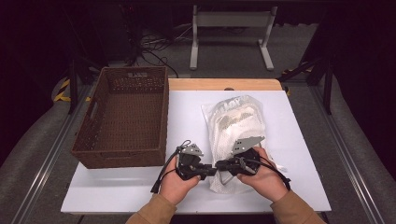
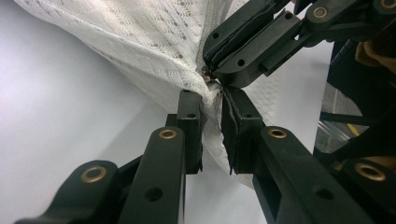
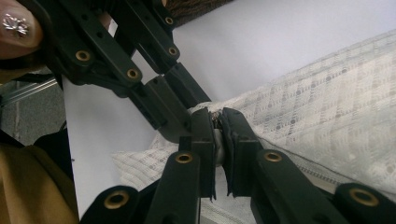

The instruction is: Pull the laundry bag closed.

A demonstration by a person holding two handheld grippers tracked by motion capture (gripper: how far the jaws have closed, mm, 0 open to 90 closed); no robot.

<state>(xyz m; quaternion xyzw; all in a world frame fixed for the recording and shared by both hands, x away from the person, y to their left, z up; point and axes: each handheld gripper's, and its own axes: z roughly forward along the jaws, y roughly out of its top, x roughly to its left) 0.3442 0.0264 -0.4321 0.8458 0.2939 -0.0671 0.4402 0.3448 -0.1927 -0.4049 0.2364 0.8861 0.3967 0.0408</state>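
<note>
two tongs, one in each of my hands, meet tip to tip at the near left corner of a white mesh laundry bag (image 1: 236,128). the bag lies flat on the white table (image 1: 187,112), right of centre, with pale folded cloth inside it, its near end just in front of my hands.

item one: left gripper (image 2: 212,119). its jaws stand a little apart with a fold of the bag's mesh edge between them; the pads sit beside the cloth with a slight gap, so i count it as released, not pinching. no earlier picture backs more than that.

item two: right gripper (image 3: 218,123). its jaws are clenched on the bag's edge at the small dark zipper pull (image 2: 207,74), mesh and seam pressed between the pads. in the left gripper view these jaws come in from the upper right and close right at the pull.

item three: brown wicker basket (image 1: 123,116), rectangular, on the table's left side, well apart from the bag.
</note>
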